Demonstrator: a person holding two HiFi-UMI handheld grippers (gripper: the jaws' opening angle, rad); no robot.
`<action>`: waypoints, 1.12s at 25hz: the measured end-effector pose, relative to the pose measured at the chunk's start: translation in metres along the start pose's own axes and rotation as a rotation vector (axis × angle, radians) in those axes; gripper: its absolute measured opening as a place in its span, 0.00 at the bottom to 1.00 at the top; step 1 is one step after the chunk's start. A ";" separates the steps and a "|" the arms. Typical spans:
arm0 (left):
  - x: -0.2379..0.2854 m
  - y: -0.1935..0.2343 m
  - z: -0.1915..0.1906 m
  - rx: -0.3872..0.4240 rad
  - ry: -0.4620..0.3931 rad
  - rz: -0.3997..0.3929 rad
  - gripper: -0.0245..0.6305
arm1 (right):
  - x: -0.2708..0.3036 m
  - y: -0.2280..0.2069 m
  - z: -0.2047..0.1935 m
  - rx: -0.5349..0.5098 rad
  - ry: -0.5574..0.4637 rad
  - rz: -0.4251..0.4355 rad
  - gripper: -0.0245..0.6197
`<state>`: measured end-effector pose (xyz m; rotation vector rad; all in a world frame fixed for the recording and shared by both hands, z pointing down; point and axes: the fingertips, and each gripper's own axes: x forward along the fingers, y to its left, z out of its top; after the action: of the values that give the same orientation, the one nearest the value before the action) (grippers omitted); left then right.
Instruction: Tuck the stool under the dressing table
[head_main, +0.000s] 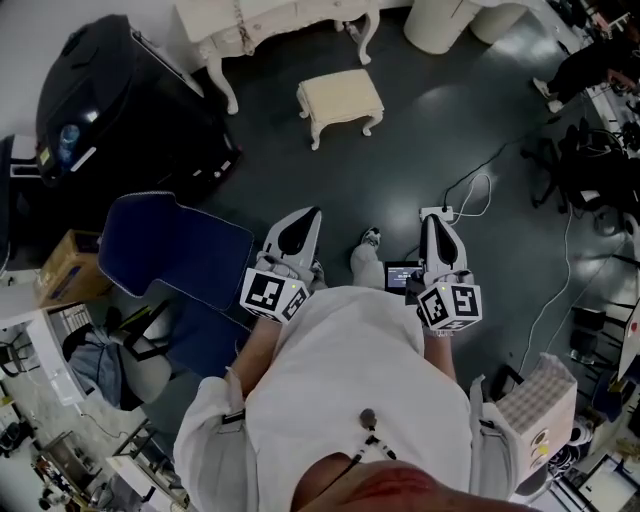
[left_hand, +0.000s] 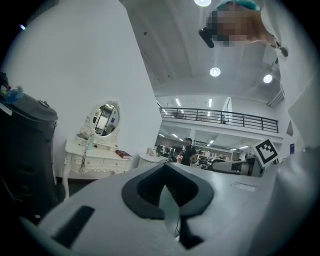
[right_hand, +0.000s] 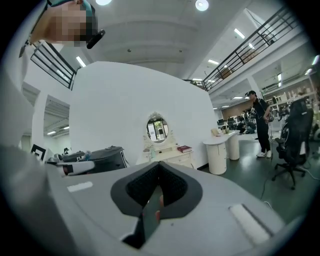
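Stool (head_main: 340, 97): cream, rectangular cushioned top, short curved carved legs. Upright on dark floor, fully out in open, not tucked under. Stands just in front of dressing table (head_main: 262, 20), apart from it, nearer its right-hand legs in head view.

Dressing table: white, ornate, curved legs, drawers across front, set against white wall. Oval mirror (left_hand: 104, 119) upright on top, red book (left_hand: 123, 155) flat near one end.

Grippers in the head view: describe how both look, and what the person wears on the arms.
The left gripper and right gripper match: white tapering shells with a black inset on top, each carrying a cube of black-and-white square markers. The person wears a white top with loose pale sleeves.
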<state>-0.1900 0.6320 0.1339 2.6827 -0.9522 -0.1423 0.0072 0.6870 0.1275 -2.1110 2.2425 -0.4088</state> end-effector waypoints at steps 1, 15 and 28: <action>0.007 0.003 0.000 0.004 0.003 0.018 0.05 | 0.008 -0.007 0.002 0.009 -0.002 0.010 0.05; 0.176 -0.018 0.007 0.040 -0.001 0.158 0.05 | 0.122 -0.145 0.057 -0.008 0.025 0.199 0.05; 0.252 0.004 0.006 0.028 -0.018 0.276 0.05 | 0.188 -0.203 0.058 -0.006 0.091 0.277 0.05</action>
<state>0.0017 0.4688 0.1302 2.5461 -1.3256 -0.0953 0.2026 0.4834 0.1434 -1.7794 2.5400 -0.4909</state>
